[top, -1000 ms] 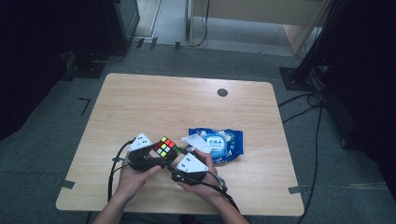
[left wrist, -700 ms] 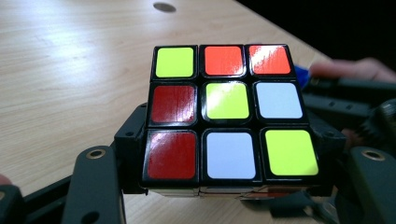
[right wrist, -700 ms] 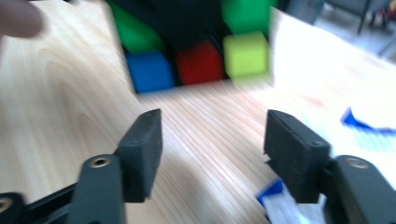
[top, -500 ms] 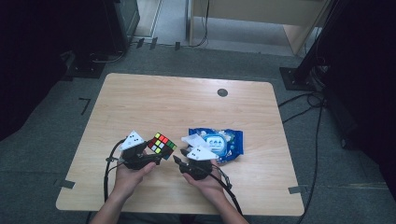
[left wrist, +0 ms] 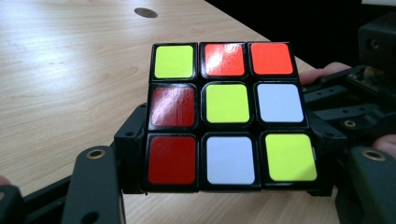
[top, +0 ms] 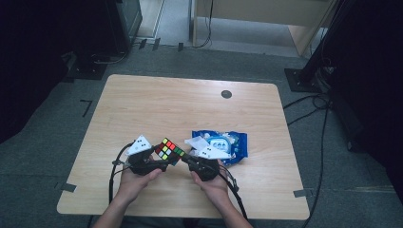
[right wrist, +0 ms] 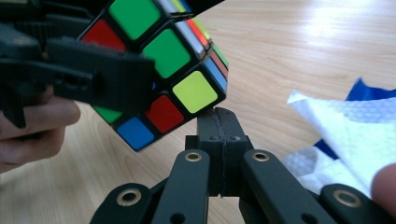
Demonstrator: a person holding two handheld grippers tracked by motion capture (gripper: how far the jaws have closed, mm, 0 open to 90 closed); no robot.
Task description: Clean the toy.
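Standing on grey carpet, the wooden table (top: 157, 104) bears a blue wipes pack (top: 228, 145) near the right gripper (top: 190, 162), whose jaws have just closed empty under the cube's corner — seen in its own view. Left gripper (top: 159, 164) clamps the puzzle cube (top: 169, 150) above the table's near edge.

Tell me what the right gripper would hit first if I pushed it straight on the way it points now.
The puzzle cube. The right gripper, jaws just closed together with nothing between them, points at the cube's lower corner, held in the left gripper. The tips look almost against it, though the depth is hard to judge.
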